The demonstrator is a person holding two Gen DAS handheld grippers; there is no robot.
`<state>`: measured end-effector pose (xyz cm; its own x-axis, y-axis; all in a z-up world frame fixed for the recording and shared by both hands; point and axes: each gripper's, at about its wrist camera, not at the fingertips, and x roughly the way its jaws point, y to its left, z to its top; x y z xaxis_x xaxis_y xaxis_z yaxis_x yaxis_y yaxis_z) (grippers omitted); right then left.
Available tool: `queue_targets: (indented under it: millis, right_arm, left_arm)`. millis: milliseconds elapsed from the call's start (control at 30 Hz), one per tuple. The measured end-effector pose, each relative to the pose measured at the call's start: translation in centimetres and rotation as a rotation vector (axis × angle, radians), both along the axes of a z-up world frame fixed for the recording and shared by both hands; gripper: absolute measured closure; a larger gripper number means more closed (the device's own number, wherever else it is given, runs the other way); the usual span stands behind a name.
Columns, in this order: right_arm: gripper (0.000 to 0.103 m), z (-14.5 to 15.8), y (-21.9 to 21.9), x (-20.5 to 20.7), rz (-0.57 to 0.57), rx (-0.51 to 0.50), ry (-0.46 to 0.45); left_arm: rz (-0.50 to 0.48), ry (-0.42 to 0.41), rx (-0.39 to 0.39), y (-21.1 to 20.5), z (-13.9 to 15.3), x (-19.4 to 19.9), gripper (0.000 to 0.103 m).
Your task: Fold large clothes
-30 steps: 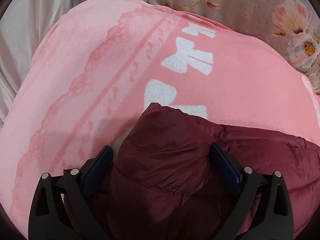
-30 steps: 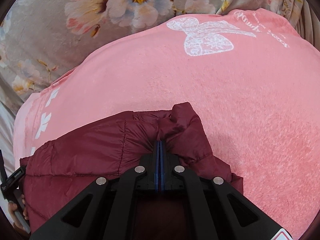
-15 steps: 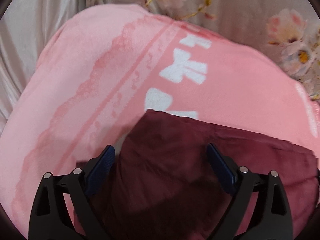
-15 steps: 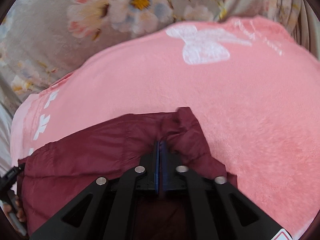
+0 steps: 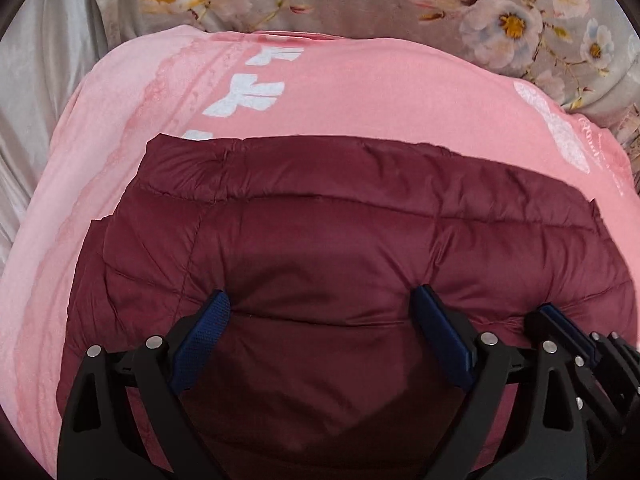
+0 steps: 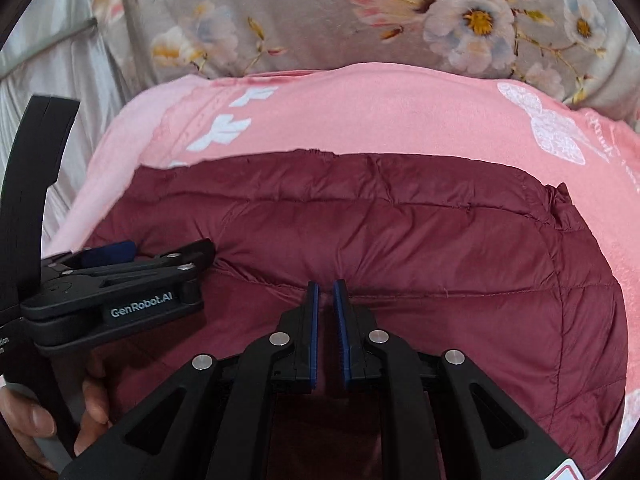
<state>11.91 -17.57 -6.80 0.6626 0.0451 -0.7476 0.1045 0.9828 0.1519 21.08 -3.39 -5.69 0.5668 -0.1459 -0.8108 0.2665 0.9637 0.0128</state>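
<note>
One dark maroon quilted puffer jacket lies spread on a pink plush blanket with white bow prints, its far hem running straight across the blanket and a good band of pink showing beyond it. Past the blanket sits a grey bedcover printed with pale flowers.

Both tools hover at the near edge of the jacket. Seen from its own camera, the left tool stands wide apart, its blue pads to either side of a puffed panel; I judge it is gripping nothing, only resting against the fabric. Relative to the jacket, the right tool sits over the middle of the near edge, its pads a narrow gap apart with no cloth visibly pinched between them, so it reads as just let go or about to bite. In the right wrist view the left tool lies at the jacket's left side, the person's fingers wrapped round its handle.

Judging by the sheen and the puffy baffles, the jacket should be light, soft and springy, with a slick shell that slides out of a shallow pinch. It will likely bulge back after folding. Best hold, I think, is at a stitched seam or the hem corners, where the filling is thin and the layers bunch firmly.
</note>
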Motion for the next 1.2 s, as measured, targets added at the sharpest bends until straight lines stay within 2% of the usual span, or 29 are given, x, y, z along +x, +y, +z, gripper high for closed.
queue_targets:
  millis: [300, 567, 700, 800, 867, 967, 1067, 1100, 1167, 1200]
  right_arm:
    - [0.091, -1.7, 0.2, 0.1, -0.011, -0.021, 0.008]
    - [0.091, -1.2, 0.3, 0.0, -0.025, -0.012, 0.005]
    - [0.09, 0.3, 1.2, -1.6, -0.001, 0.096, -0.011]
    - [0.09, 1.2, 2.9, -2.7, 0.048, 0.107, -0.014]
    - [0.09, 1.0, 3.8, -3.1, 0.066, 0.094, 0.0]
    - [0.09, 0.1, 4.3, -3.2, 0.063, 0.09, 0.016]
    - [0.09, -0.4, 4.2, -3.2, 0.054, 0.101, 0.019]
    - [0.09, -0.5, 4.3, -3.2, 0.053, 0.101, 0.021]
    - [0.09, -0.7, 4.4, -3.3, 0.052, 0.095, 0.02]
    - [0.09, -0.8, 4.5, -3.2, 0.052, 0.088, 0.02]
  left_arm:
    - [0.009, -0.062, 0.063, -0.9, -1.4, -0.8, 0.008]
    - [0.008, -0.068, 0.074, -0.9, -1.4, -0.7, 0.008]
    - [0.015, -0.027, 0.036, 0.8, 0.0, -1.7, 0.009]
    - [0.038, -0.017, -0.042, 4.2, 1.9, -3.7, 0.009]
    - [0.074, -0.014, -0.055, 6.9, 2.6, -4.6, 0.009]
    - [0.204, 0.01, -0.058, 13.2, 2.8, -5.4, 0.008]
    - [0.324, 0.072, -0.108, 18.4, 1.9, -5.0, 0.008]
    - [0.37, 0.102, -0.153, 20.3, 1.2, -4.7, 0.008]
    - [0.393, 0.149, -0.267, 22.3, 0.2, -4.3, 0.008]
    - [0.395, 0.165, -0.311, 22.7, -0.3, -4.0, 0.005]
